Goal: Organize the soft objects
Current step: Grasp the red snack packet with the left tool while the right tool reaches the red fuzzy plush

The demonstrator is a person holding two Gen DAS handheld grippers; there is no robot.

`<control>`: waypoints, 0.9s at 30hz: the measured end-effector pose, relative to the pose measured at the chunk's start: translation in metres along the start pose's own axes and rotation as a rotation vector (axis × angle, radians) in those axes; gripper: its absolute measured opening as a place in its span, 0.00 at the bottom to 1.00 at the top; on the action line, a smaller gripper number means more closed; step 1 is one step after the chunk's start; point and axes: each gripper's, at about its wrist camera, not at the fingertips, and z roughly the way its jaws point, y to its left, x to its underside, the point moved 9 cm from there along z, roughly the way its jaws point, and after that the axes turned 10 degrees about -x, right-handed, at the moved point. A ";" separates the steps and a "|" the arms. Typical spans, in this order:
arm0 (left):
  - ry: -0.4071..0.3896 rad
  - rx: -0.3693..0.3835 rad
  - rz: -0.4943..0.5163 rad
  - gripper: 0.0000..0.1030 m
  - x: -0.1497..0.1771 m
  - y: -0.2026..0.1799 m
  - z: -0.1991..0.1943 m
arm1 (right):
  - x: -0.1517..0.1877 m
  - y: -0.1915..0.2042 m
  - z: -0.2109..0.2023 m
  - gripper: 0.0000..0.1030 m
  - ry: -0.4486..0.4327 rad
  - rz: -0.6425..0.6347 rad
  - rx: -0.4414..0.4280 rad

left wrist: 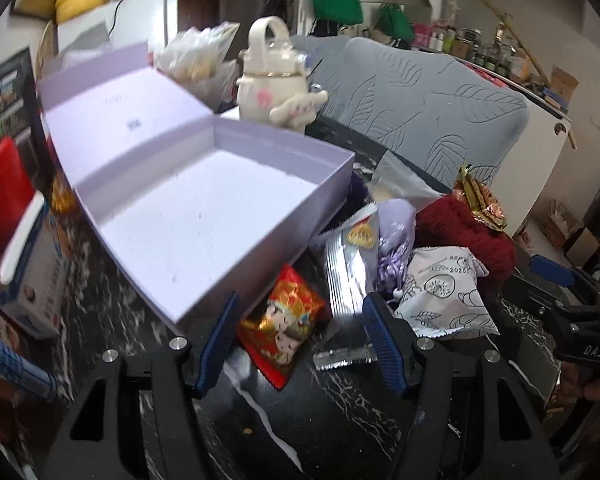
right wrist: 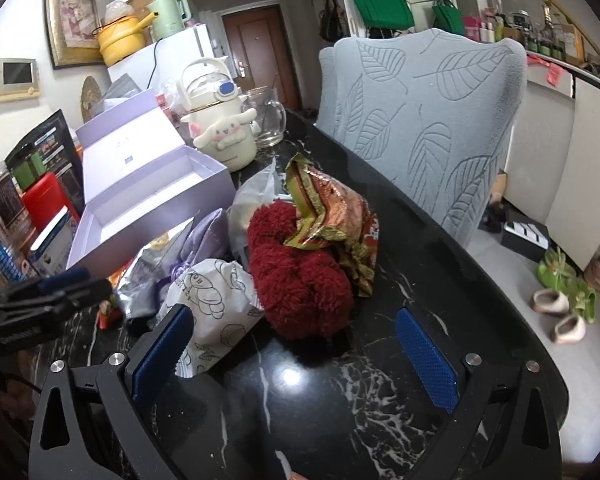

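Black marble with white veins makes up the table (right wrist: 380, 360), and the landmark on it is a lavender box (left wrist: 204, 216) lying with its lid swung back and nothing visible inside. Just beside the box's near right wall the soft things lie heaped: a silver foil packet (left wrist: 346, 280) leaning at the box's corner, a red packet with cartoon figures (left wrist: 284, 320) flat on the table below that corner, a lilac satin pouch (left wrist: 396, 232) behind the foil, a white bag printed with line drawings (left wrist: 444, 296), a dark red fluffy bundle (right wrist: 296, 272) farther from the box, and a crinkled gold-and-red wrapper (right wrist: 332, 216) resting against the bundle on the side away from the box. Beyond the box's far end stands a cream kettle with a plush character (right wrist: 224, 136) on its front, and a glass mug (right wrist: 268, 120) next to it.

Near the box's front corner, the left hand-held gripper (left wrist: 300, 344) has its blue pads partly apart; the red packet and the foil packet's lower end lie in the gap, but I cannot tell whether the pads press on either. On the far side of the heap from the box, the right hand-held gripper (right wrist: 296, 356) has its jaws wide apart over bare table, the left pad close beside the white printed bag, nothing clamped. A grey leaf-patterned chair cover (right wrist: 420, 120) rises behind the table.
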 end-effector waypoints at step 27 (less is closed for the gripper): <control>0.139 0.027 0.030 0.29 0.020 -0.002 0.038 | -0.006 -0.011 0.000 0.98 -0.006 0.032 0.022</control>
